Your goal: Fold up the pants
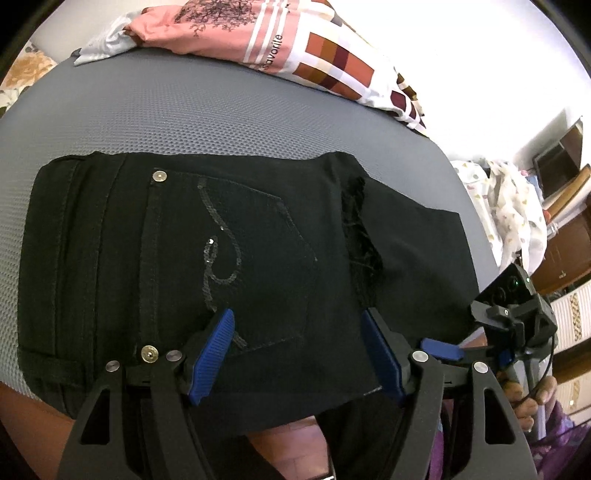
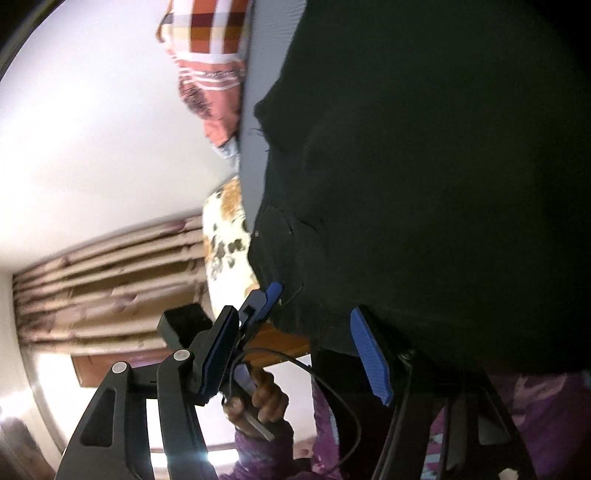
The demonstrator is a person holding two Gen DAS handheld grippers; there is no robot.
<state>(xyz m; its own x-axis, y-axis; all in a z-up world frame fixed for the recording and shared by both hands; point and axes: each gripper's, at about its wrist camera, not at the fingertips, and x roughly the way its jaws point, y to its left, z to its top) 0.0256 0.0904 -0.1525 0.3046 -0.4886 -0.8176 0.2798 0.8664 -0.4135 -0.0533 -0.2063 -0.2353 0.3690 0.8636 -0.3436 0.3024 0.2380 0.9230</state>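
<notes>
black folded pants (image 1: 221, 258) lie flat beyond the left gripper's (image 1: 299, 354) parted jaws.

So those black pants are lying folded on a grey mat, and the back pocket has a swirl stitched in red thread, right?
Not quite. The swirl on the back pocket is made of black sequins, not red thread; the left wrist view shows it. The rest holds: the black pants lie folded on the grey mat.

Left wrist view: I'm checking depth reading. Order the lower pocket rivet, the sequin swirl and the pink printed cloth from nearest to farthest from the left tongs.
1. Lower pocket rivet, beside the left finger.
2. Sequin swirl, mid-pocket.
3. Pink printed cloth, far edge.
</notes>
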